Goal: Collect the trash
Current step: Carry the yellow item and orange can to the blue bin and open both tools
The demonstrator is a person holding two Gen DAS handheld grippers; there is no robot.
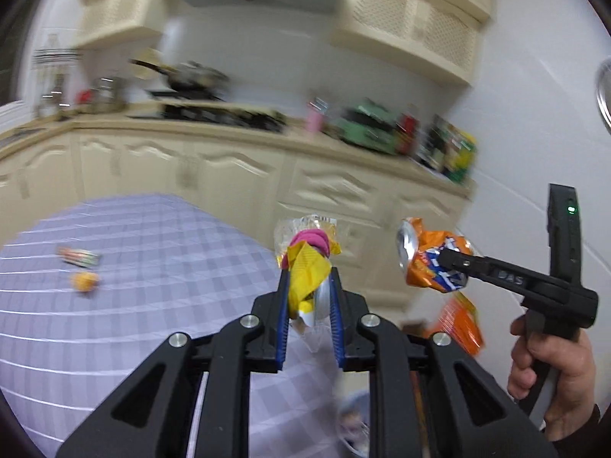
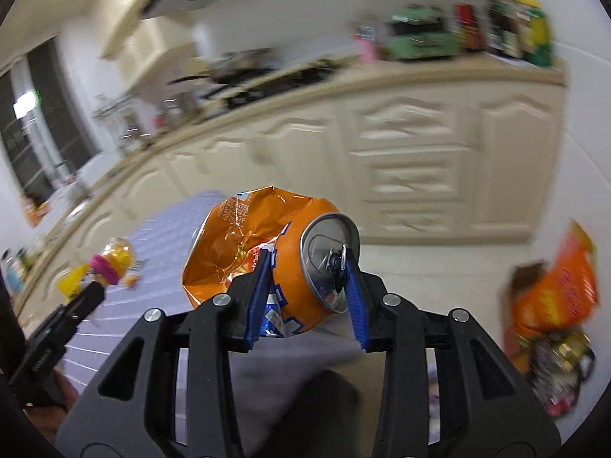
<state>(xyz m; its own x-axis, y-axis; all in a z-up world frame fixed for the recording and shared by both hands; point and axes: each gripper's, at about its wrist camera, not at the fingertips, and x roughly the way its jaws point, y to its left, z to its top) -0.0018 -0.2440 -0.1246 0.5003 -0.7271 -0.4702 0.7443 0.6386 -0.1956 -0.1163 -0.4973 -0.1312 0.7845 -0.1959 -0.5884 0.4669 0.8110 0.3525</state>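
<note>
My left gripper (image 1: pixel 309 278) is shut on a crumpled wrapper bundle (image 1: pixel 305 263), yellow with pink and clear plastic, held above the edge of the purple checked table (image 1: pixel 152 305). The same bundle (image 2: pixel 103 263) shows at the left of the right wrist view. My right gripper (image 2: pixel 305 267) is shut on a crushed orange soda can (image 2: pixel 290 267), its blue pads (image 2: pixel 259 297) pressing both sides. The can (image 1: pixel 431 263) also appears at the right of the left wrist view, held off the table. A small packet (image 1: pixel 78 256) and an orange scrap (image 1: pixel 84 280) lie on the table.
A trash container with an orange bag (image 2: pixel 553 297) and mixed litter sits on the floor at the right. Cream kitchen cabinets (image 1: pixel 324 187) and a cluttered counter (image 1: pixel 382 129) run behind. A person's hand (image 1: pixel 550 374) grips the right tool.
</note>
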